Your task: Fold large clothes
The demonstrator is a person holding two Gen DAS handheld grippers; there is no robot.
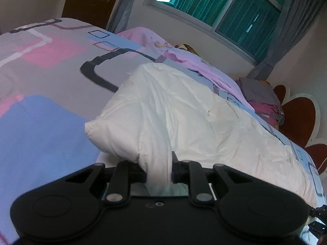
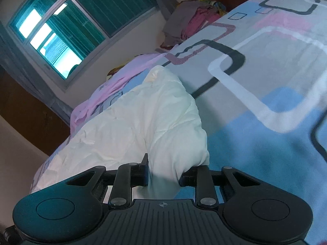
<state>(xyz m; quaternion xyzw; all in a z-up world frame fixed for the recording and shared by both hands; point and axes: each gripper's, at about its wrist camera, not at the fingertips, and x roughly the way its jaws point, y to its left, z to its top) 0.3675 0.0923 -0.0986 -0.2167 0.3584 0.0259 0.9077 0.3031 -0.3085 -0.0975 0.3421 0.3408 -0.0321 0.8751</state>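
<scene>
A large white garment point(image 1: 184, 110) lies spread on the patterned bed cover point(image 1: 51, 77). My left gripper point(image 1: 159, 169) is shut on a bunched near edge of it, and the cloth rises in a taut ridge from the jaws, lifted off the bed. In the right wrist view the same white garment point(image 2: 143, 118) stretches away from my right gripper point(image 2: 163, 173), which is shut on another bunched corner of it. Both pinched parts hang slightly above the cover. The fingertips are hidden by the cloth.
A pink-lilac cloth point(image 1: 175, 53) lies on the bed beyond the white garment. A pile of grey and pink clothes point(image 1: 261, 100) sits at the far side by the red-and-white headboard point(image 1: 296, 114). A window point(image 1: 214, 6) with grey curtains is behind.
</scene>
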